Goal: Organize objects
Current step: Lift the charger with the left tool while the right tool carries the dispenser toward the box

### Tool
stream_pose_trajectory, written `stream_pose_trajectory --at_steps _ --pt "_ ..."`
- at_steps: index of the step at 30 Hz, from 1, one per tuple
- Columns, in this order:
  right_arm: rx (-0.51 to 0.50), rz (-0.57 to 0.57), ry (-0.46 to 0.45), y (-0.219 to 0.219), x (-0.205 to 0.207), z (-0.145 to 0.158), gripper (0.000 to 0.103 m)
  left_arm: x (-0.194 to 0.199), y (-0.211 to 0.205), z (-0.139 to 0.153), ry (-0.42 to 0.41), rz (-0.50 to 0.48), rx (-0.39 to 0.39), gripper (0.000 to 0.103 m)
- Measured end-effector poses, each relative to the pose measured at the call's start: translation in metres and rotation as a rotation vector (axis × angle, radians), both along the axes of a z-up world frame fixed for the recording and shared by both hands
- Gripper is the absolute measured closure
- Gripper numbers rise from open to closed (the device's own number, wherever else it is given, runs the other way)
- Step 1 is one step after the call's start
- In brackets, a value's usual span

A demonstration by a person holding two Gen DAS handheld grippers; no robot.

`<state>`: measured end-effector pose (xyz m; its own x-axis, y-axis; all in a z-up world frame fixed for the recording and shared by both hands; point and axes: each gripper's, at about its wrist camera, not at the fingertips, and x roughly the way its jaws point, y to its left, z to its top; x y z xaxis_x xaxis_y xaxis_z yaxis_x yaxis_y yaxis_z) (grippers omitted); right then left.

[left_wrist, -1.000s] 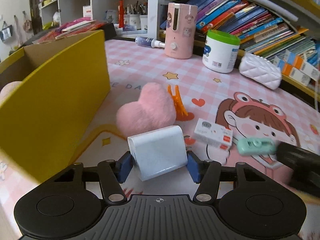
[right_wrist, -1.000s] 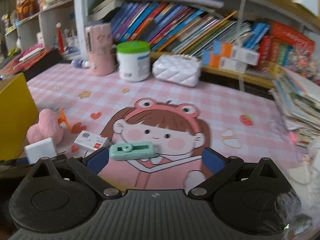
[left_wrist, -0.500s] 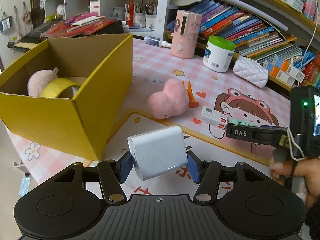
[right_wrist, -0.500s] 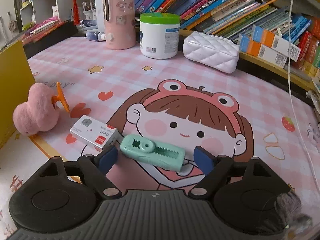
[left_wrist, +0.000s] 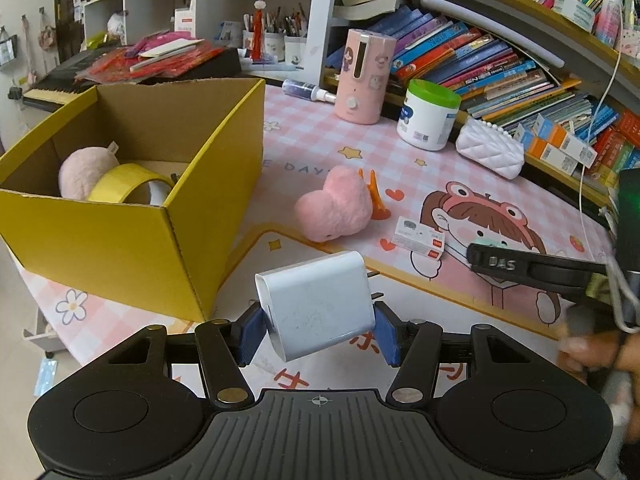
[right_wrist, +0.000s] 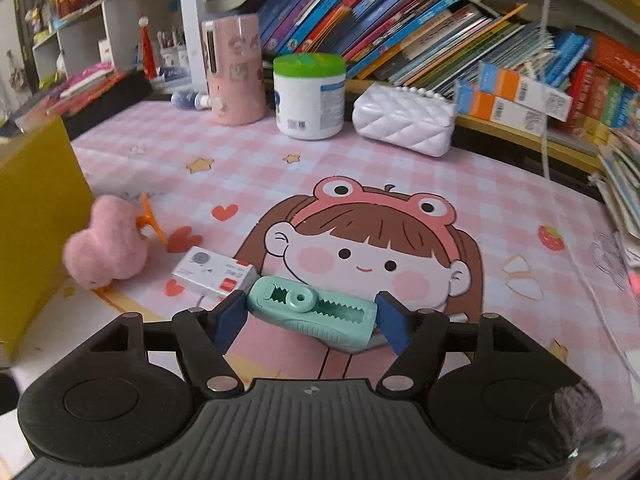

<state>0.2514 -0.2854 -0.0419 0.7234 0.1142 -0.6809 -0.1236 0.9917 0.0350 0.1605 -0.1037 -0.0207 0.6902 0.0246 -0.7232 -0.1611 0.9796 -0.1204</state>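
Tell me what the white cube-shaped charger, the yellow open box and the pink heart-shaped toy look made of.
White cube-shaped charger: smooth matte plastic, going by its rounded moulded edges.
Yellow open box: cardboard, yellow outside, with raw brown inner walls and a torn-looking rim.
Pink heart-shaped toy: fuzzy plush fabric, likely stuffed; its outline is soft and fibrous.

Right gripper [right_wrist: 310, 314] now tight around mint clip [right_wrist: 312, 310] (previously wide).

Behind the yellow box's [left_wrist: 120, 236] near wall we see only the tops of a pink plush [left_wrist: 82, 168] and a yellow tape roll [left_wrist: 128, 182]. Beside that box, the right gripper's [left_wrist: 486, 258] finger hides most of the green clip [left_wrist: 491, 243].
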Motion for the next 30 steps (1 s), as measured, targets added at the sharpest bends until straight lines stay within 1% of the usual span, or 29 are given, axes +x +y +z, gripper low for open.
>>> stream_pose_trajectory --at_steps 7,13,17,24,30 --pt "0.006 -0.113 0.0 0.005 -0.047 0.025 0.035 -0.013 0.004 0.006 -0.029 -0.03 0.007 0.047" --pt "-0.018 -0.166 -0.006 0.018 -0.089 0.038 0.035 -0.025 0.013 0.018 -0.076 -0.082 0.021 0.047" --pt "-0.041 -0.168 -0.012 0.041 -0.108 0.043 0.035 -0.036 0.027 0.026 -0.107 -0.117 0.044 0.047" --pt "-0.055 -0.182 -0.067 0.091 -0.139 0.06 0.035 -0.062 0.064 0.034 -0.139 -0.143 0.069 0.047" --pt "-0.109 -0.138 -0.057 0.15 -0.173 0.057 0.035 -0.091 0.108 0.029 -0.122 -0.12 0.064 0.047"
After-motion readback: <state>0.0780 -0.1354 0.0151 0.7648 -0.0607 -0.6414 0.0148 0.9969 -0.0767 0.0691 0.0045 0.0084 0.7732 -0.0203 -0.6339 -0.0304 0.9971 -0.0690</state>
